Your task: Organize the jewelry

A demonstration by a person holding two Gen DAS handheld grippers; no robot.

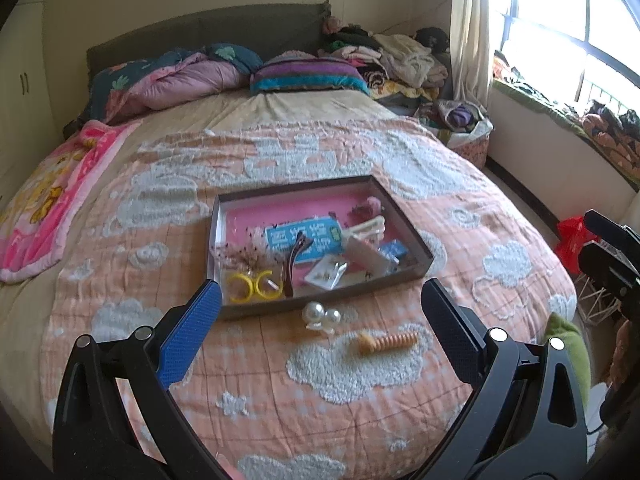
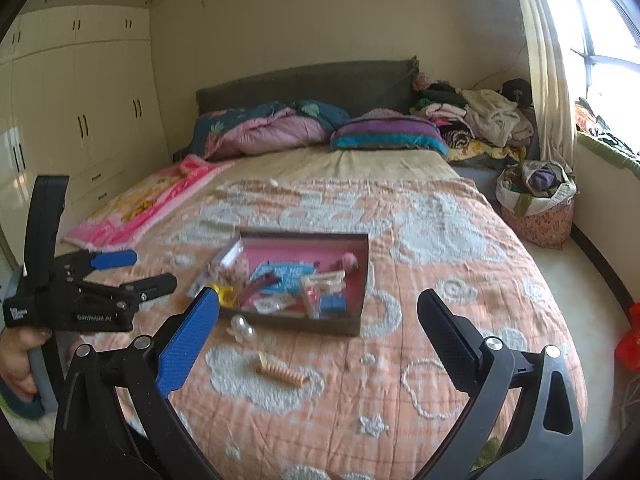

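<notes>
A dark shallow box (image 1: 416, 236) with a pink floor sits on the bed and holds yellow bangles (image 1: 250, 286), a blue card (image 1: 304, 238), clips and small packets. In front of it lie a pearl hair clip (image 1: 320, 316) and a tan spiral hair clip (image 1: 386, 342) on the quilt. My left gripper (image 1: 320, 300) is open and empty, just short of the box. My right gripper (image 2: 318, 308) is open and empty, above the quilt. The right wrist view shows the box (image 2: 362, 280), pearl clip (image 2: 242, 326), spiral clip (image 2: 280, 372) and the left gripper (image 2: 136, 270) at left.
The bed carries a peach cloud-pattern quilt (image 1: 280, 392), a pink blanket (image 1: 52, 200) at left, and pillows and piled clothes (image 1: 400, 60) by the headboard. A basket of clothes (image 2: 536, 204) and a red bag (image 1: 576, 240) stand on the floor at right. Wardrobes (image 2: 80, 112) line the left wall.
</notes>
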